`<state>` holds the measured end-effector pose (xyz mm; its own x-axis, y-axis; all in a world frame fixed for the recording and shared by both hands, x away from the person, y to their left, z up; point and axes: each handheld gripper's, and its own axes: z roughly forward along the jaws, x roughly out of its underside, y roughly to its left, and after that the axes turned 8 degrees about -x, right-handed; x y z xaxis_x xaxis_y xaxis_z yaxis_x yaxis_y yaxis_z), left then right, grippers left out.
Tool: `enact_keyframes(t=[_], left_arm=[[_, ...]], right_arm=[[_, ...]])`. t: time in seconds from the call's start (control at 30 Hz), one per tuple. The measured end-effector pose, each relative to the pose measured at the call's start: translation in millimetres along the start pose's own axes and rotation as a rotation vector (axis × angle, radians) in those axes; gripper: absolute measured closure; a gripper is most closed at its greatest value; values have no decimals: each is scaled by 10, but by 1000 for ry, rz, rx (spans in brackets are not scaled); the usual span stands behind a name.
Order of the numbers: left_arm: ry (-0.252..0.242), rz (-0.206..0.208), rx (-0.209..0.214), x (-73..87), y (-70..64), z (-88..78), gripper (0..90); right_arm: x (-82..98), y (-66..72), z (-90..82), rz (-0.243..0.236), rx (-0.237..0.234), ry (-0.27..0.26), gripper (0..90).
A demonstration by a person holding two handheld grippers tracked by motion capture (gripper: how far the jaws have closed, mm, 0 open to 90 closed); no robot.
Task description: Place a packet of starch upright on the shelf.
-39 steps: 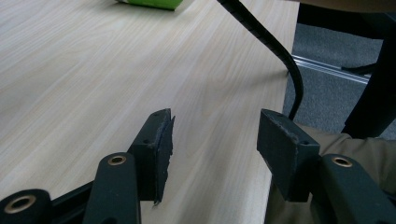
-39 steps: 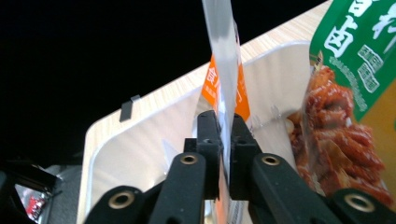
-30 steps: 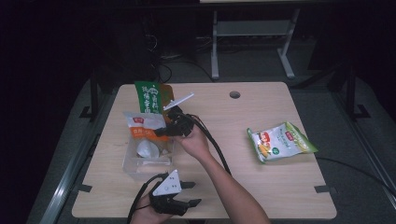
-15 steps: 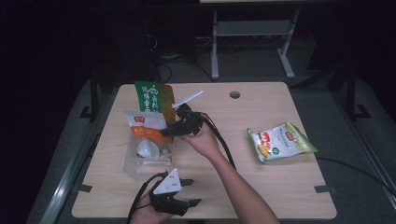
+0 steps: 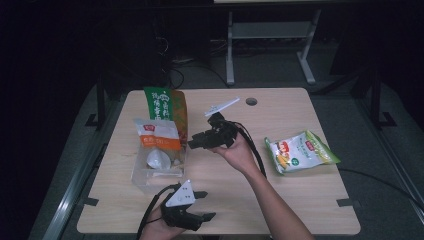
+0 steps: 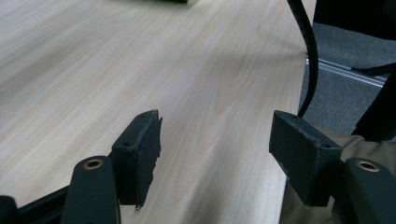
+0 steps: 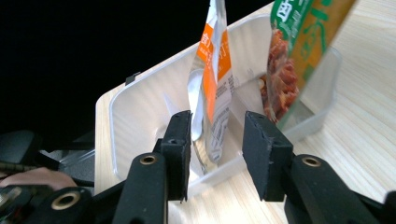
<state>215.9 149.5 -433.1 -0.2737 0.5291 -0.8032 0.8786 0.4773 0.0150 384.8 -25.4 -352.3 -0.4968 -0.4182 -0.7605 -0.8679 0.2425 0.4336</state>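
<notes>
Overhead, in the high view, a clear plastic rectangular tub [image 5: 150, 175] sits at the left of the pale wooden counter [image 5: 280, 200], with a white-and-orange foil snack pouch [image 5: 156, 136] and a taller green-and-orange snack bag [image 5: 167, 107] standing in it. The right gripper [image 5: 197, 142] hangs just beside the tub, its jaws pointing at the pouches. A third, green-and-white snack packet [image 5: 300, 156] lies flat well apart at the counter's right. The left gripper [image 5: 202, 205] rests near the front edge, away from all of it.

From the left gripper view, its jaws stand wide apart over bare counter, nothing between them.

From the right gripper view, the jaws have just been opening; they stand parted short of the tub wall, and the white-and-orange pouch [image 7: 212, 70] lines up in the gap but sits farther off, inside the tub [image 7: 140, 112], so nothing is gripped. The green-and-orange bag [image 7: 299, 42] leans at its right, reddish contents visible through a window.

By the look of it, the packet on the right is light, soft and crinkly, with slick foil that could slide between pads. Its flat sealed edge seems the safest place to pinch, rather than the puffed middle.
</notes>
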Motion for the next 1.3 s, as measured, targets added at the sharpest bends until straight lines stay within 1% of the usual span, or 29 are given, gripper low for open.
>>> enact_keyframes(t=[0.07, 0.1, 0.13, 0.17, 0.23, 0.27, 0.3, 0.37, 0.4, 0.43, 0.47, 0.5, 0.6, 0.63, 0.7, 0.77, 0.83, 0.87, 0.93, 1.13, 1.2, 1.27, 1.3], left_arm=[[3, 4, 2, 1, 5, 2, 334], [3, 4, 3, 2, 6, 4, 334], [3, 5, 3, 3, 7, 5, 334], [3, 5, 3, 2, 8, 6, 334], [0, -2, 6, 3, 7, 8, 334], [0, -3, 7, 3, 7, 9, 334], [4, -2, 6, 3, 6, 11, 334], [8, 4, 6, 3, 9, 11, 334], [2, -3, 6, 4, 5, 15, 334], [0, -5, 6, 3, 5, 16, 334], [0, -5, 6, 3, 5, 16, 334], [0, -5, 6, 3, 5, 16, 334], [1, -7, 7, 3, 7, 17, 334], [1, -5, 7, 4, 9, 17, 334], [0, -6, 8, 3, 12, 19, 334], [0, -6, 8, 3, 11, 19, 334], [-6, -9, 9, 3, 7, 23, 334], [0, 0, 9, 3, 12, 21, 334], [-1, -1, 11, 3, 11, 24, 334], [3, 2, 11, 2, 10, 25, 334], [2, -1, 10, 2, 12, 24, 329], [3, -1, 10, 1, 13, 24, 329], [-2, -10, 11, 2, 7, 28, 328]], right_arm=[[47, 0, -100, 7, -2, -4, 592], [47, 0, -100, 7, -2, -4, 592], [80, 5, -170, 13, 4, -8, 585], [95, 1, -194, 11, 8, -11, 584], [138, -6, -267, 17, 17, -14, 576], [138, -6, -267, 17, 17, -14, 576], [163, -10, -303, 23, 21, -15, 575], [249, -23, -417, 36, 42, -7, 566], [249, -23, -417, 36, 42, -7, 566], [307, -36, -491, 44, 55, -11, 563], [307, -36, -491, 44, 55, -11, 563], [364, -56, -569, 53, 66, -15, 561], [436, -73, -676, 68, 84, -21, 557], [436, -73, -676, 68, 84, -21, 557], [512, -93, -785, 83, 102, -26, 552], [535, -95, -818, 89, 108, -29, 550], [589, -99, -894, 99, 121, -32, 545], [607, -104, -919, 99, 123, -36, 543], [659, -101, -987, 107, 133, -44, 541], [813, -104, -1162, 124, 169, -34, 530], [864, -107, -1214, 140, 179, -43, 528], [958, -109, -1317, 152, 195, -44, 522], [978, -110, -1339, 160, 197, -46, 514]])
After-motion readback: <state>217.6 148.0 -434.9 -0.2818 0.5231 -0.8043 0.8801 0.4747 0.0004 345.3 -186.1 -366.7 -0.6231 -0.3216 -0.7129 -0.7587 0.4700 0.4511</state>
